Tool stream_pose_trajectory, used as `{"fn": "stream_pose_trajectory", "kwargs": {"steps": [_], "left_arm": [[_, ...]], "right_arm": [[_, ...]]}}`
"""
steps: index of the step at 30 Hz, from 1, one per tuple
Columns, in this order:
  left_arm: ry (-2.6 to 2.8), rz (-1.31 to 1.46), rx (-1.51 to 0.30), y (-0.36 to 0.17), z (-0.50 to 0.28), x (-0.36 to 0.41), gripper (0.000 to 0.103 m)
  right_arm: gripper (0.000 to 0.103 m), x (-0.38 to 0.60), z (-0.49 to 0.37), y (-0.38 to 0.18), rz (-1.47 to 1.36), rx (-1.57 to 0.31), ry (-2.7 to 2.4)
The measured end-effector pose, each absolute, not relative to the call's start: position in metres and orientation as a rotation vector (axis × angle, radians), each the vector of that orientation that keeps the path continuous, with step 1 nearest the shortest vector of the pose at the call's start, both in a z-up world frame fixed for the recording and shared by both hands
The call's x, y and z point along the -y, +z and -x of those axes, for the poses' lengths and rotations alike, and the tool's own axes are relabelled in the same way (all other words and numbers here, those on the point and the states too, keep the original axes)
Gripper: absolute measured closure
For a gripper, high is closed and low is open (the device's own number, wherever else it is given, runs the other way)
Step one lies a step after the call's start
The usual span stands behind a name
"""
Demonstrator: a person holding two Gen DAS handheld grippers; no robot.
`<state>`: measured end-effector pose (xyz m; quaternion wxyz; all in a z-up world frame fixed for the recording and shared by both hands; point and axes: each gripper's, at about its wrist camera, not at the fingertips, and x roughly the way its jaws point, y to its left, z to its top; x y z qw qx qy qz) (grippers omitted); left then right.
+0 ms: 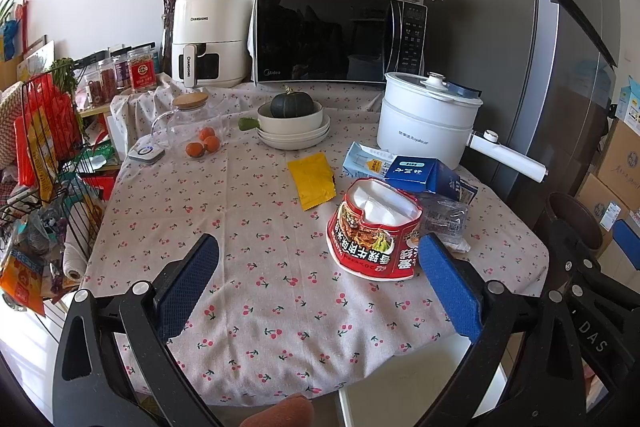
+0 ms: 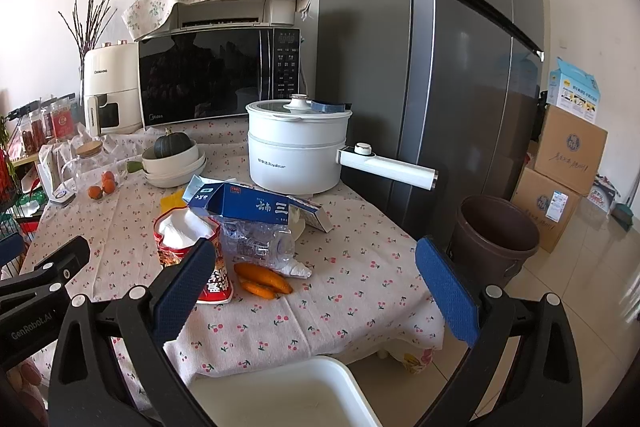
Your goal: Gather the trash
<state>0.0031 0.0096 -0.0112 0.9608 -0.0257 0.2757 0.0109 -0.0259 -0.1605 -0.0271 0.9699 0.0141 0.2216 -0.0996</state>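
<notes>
1. left gripper (image 1: 316, 267) spread wide, holding nothing, lower frame.
2. right gripper (image 2: 314, 275) likewise released.
3. crushed red noodle cup (image 1: 374, 227) sits centre-right on the tablecloth (image 1: 224, 195), beside a blue carton (image 1: 420, 173).
4. brown bin (image 2: 496, 239) at right.

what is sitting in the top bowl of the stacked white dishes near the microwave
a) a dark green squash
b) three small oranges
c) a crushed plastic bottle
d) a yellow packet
a: a dark green squash rests in the top bowl of the stacked white dishes; the oranges, the yellow packet and the crushed bottle all lie on the tablecloth instead.
</notes>
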Motion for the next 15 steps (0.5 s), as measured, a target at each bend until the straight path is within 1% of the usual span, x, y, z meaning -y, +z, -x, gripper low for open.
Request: {"fn": "stream_pose_trajectory", "kwargs": {"steps": [10,15], "left_arm": [[0.025,0.067,-0.578,-0.029,-0.001,-0.022,0.007],[0.013,0.115,-0.582,-0.012,-0.020,-0.026,0.007]], "right_arm": [[0.006,0.170,0.021,-0.028,-0.039,-0.520,-0.192],[0.006,0.199,0.016,-0.030,-0.130,-0.600,-0.180]]}}
